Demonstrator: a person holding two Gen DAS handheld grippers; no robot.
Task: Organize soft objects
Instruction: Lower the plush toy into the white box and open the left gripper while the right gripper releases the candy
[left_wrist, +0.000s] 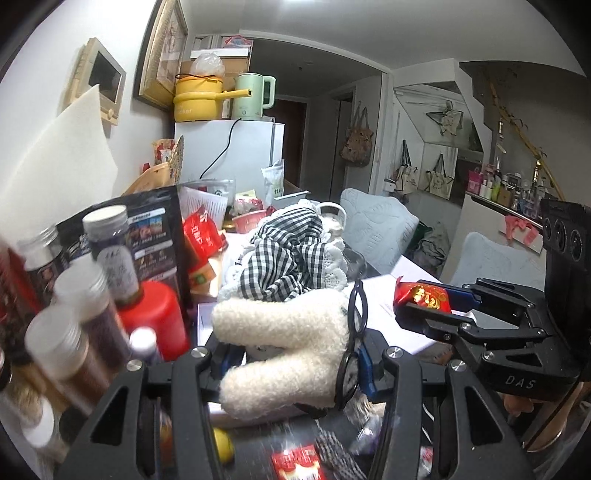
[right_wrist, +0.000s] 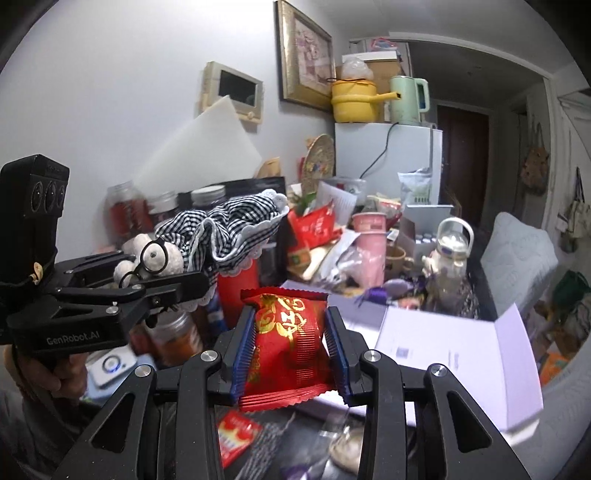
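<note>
My left gripper (left_wrist: 295, 354) is shut on a white fluffy plush toy (left_wrist: 284, 350) that wears black round glasses (left_wrist: 356, 332) and a black-and-white checked cloth with lace trim (left_wrist: 288, 254). It holds the toy above the cluttered table. The same toy (right_wrist: 155, 258) and cloth (right_wrist: 229, 225) show at left in the right wrist view, in the left gripper (right_wrist: 177, 284). My right gripper (right_wrist: 290, 347) is shut on a red foil packet with gold writing (right_wrist: 288, 332). That packet (left_wrist: 423, 295) shows at right in the left wrist view, in the right gripper (left_wrist: 436, 306).
Jars with silver lids (left_wrist: 66, 325), a red bottle (left_wrist: 155, 317) and a black pouch (left_wrist: 151, 236) crowd the left. An open white cardboard box (right_wrist: 461, 354), a pink cup (right_wrist: 369, 240) and a white teapot (right_wrist: 450, 251) stand ahead. A white fridge (right_wrist: 388, 155) stands behind.
</note>
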